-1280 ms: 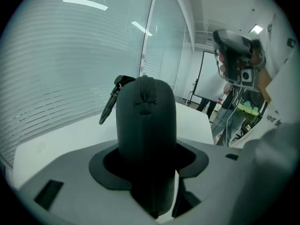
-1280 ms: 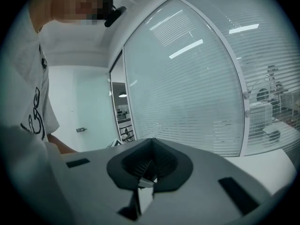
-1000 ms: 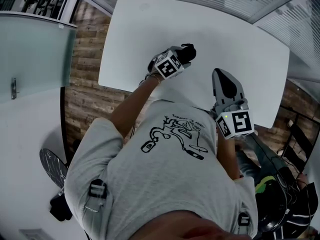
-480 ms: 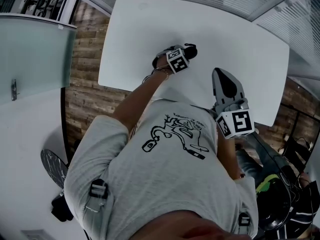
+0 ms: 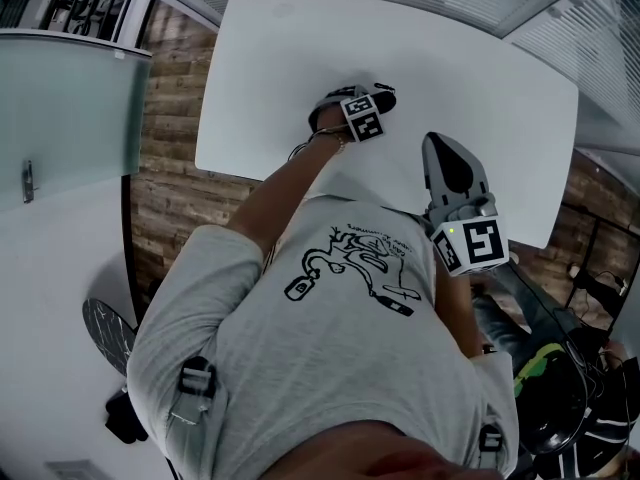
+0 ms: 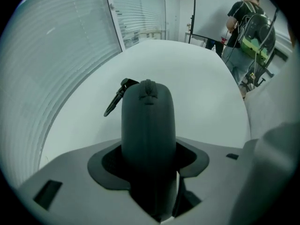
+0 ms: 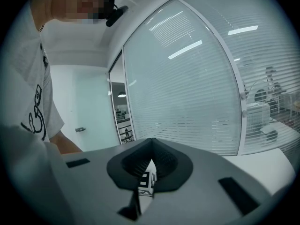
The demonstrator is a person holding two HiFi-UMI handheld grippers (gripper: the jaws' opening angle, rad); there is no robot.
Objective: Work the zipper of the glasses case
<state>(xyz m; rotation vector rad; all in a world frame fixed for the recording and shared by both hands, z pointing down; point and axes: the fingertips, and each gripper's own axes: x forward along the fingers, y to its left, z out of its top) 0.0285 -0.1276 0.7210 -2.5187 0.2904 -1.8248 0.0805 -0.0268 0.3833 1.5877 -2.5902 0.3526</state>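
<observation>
A dark grey glasses case (image 6: 147, 116) lies on the white table (image 5: 300, 48), its zipper seam on top and a black pull strap (image 6: 115, 102) sticking out at its far left. My left gripper (image 6: 151, 159) reaches over the case's near end. Its jaws are opening, the case sits between them, and a thin gap shows on the right side. From the head view only a dark end of the case (image 5: 381, 97) peeks past the left gripper (image 5: 372, 103). My right gripper (image 5: 446, 158) is shut and empty, over the table's near right part.
The table's near edge (image 5: 260, 173) runs just behind the left wrist, with wood floor (image 5: 170, 118) below it. Slatted glass walls (image 6: 65, 55) border the far side. A person (image 6: 243, 22) stands beyond the table's far right end.
My left gripper has moved away from the body, farther onto the table and over the case. The right gripper has stayed where it was.
</observation>
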